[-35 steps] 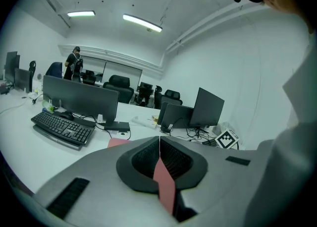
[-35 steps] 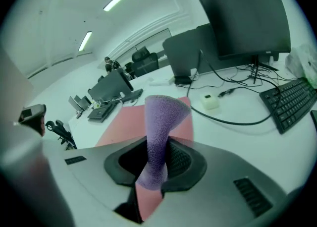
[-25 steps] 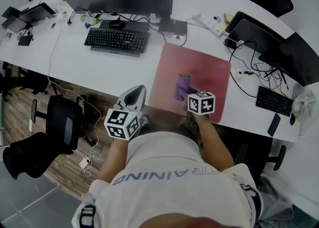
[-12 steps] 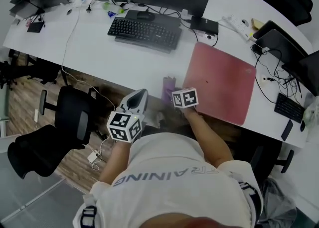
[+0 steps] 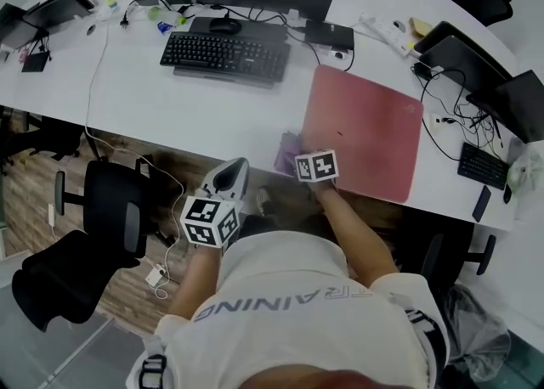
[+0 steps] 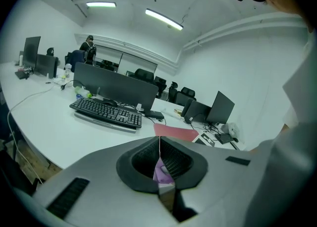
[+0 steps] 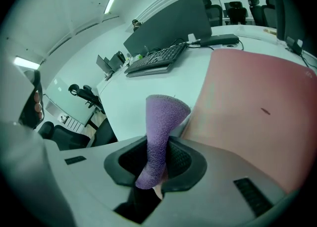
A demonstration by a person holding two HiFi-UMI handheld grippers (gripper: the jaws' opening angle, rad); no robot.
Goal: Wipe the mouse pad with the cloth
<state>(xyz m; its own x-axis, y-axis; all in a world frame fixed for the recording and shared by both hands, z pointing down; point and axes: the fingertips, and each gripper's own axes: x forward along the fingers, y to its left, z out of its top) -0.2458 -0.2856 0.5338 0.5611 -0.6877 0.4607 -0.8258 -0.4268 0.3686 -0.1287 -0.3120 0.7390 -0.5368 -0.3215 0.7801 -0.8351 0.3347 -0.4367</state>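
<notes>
Right claw (image 7: pixel 157 159) of mine is clamped tight on the purple cloth (image 7: pixel 163 122), which sticks up out of the jaws. Its free end is at the near left corner of the red mouse pad (image 5: pixel 365 132), by the front edge of the white bench (image 5: pixel 212 111). My left claw (image 6: pixel 159 164) hangs off the bench beside me — jaws pressed together, holding nothing. A keyboard (image 5: pixel 223 58) lies well left of the pad.
</notes>
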